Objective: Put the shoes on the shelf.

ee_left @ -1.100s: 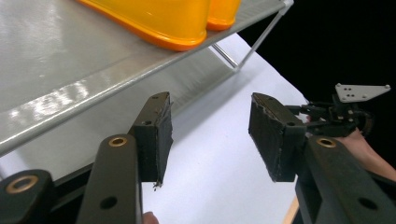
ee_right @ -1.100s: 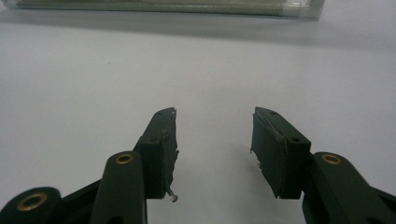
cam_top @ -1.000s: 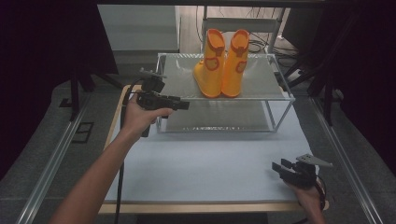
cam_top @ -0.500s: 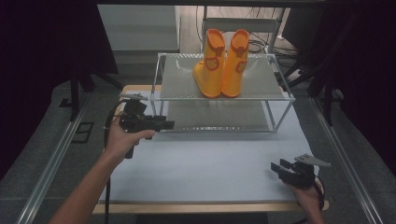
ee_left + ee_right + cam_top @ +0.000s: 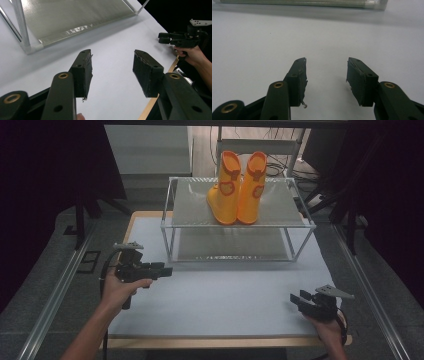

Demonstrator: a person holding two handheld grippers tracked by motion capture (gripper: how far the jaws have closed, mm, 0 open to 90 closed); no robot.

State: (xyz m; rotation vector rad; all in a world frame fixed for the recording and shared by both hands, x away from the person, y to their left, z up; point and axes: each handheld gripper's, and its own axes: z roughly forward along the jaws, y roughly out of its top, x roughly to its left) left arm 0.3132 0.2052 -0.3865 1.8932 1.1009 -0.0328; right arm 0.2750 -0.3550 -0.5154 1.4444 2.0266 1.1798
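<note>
Standing orange boots (image 5: 236, 187) atop rack (image 5: 300, 225)

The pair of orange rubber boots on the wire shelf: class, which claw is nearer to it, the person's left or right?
Left. The left claw hovers just ahead-left of the wire shelf holding the orange rubber boots; the right claw sits back near the table's front edge.

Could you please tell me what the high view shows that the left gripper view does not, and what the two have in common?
The high view alone shows the pair of orange rubber boots standing on the rack's top shelf. The left gripper view alone shows the left gripper close up, its jaws apart with nothing between them. Both share the metal-framed two-shelf rack, the white table surface and the right gripper held at the table's near edge.
</note>
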